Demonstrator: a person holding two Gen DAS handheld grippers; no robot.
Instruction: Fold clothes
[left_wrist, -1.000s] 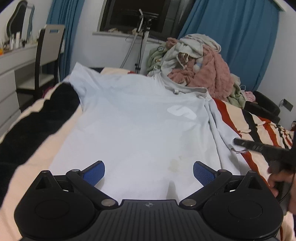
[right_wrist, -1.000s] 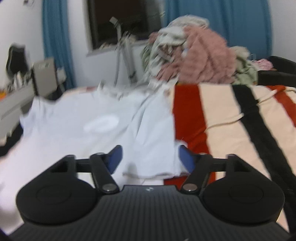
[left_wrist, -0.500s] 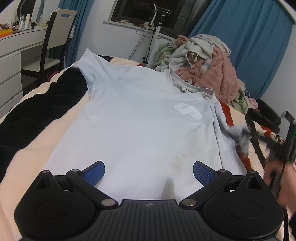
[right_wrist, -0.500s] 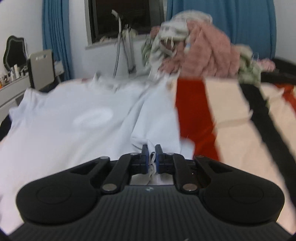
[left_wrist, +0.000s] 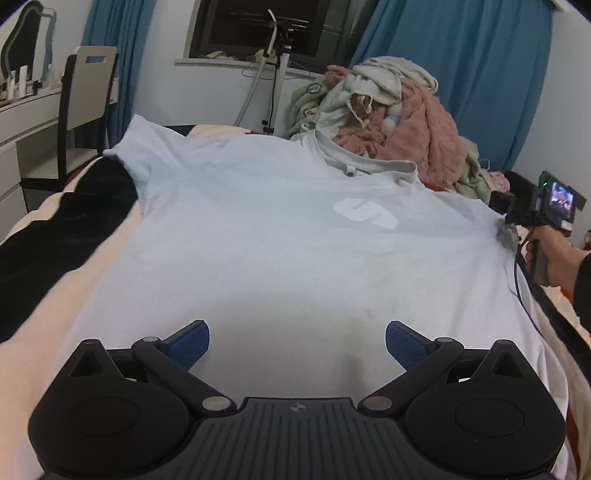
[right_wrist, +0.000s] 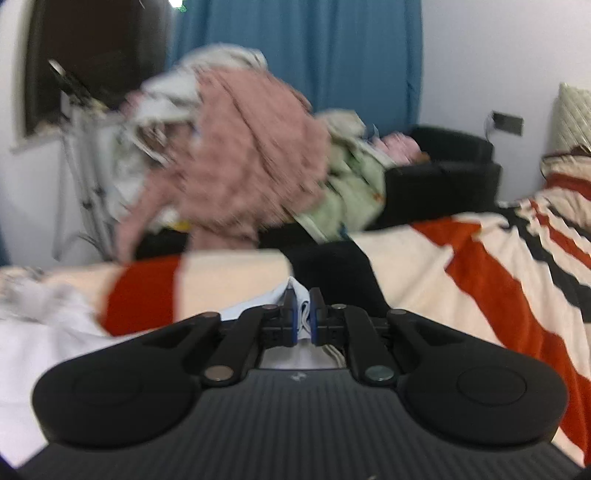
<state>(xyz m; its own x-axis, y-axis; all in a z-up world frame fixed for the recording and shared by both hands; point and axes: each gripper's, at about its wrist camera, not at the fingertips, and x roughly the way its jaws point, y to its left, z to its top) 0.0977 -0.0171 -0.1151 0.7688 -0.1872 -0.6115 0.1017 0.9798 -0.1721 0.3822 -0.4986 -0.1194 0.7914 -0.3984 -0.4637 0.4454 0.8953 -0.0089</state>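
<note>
A pale blue T-shirt (left_wrist: 280, 251) with a white chest logo (left_wrist: 364, 213) lies spread face up on the striped bed. My left gripper (left_wrist: 297, 341) is open and empty, just above the shirt's lower hem. My right gripper (right_wrist: 302, 314) is shut on the shirt's right sleeve (right_wrist: 300, 295), a bit of pale cloth pinched between its blue pads. In the left wrist view the right gripper (left_wrist: 508, 230) shows at the shirt's right edge, held by a hand, with the sleeve pulled out sideways.
A pile of unfolded clothes (left_wrist: 391, 122), pink and green, sits beyond the collar, also in the right wrist view (right_wrist: 240, 155). The bed cover (right_wrist: 480, 266) has red, black and cream stripes. A chair (left_wrist: 85, 110) and white desk (left_wrist: 26, 122) stand left.
My right gripper closed on the folded-in right sleeve and pulled it out to the right, so the shirt now lies wider. The left gripper stayed open over the hem.
</note>
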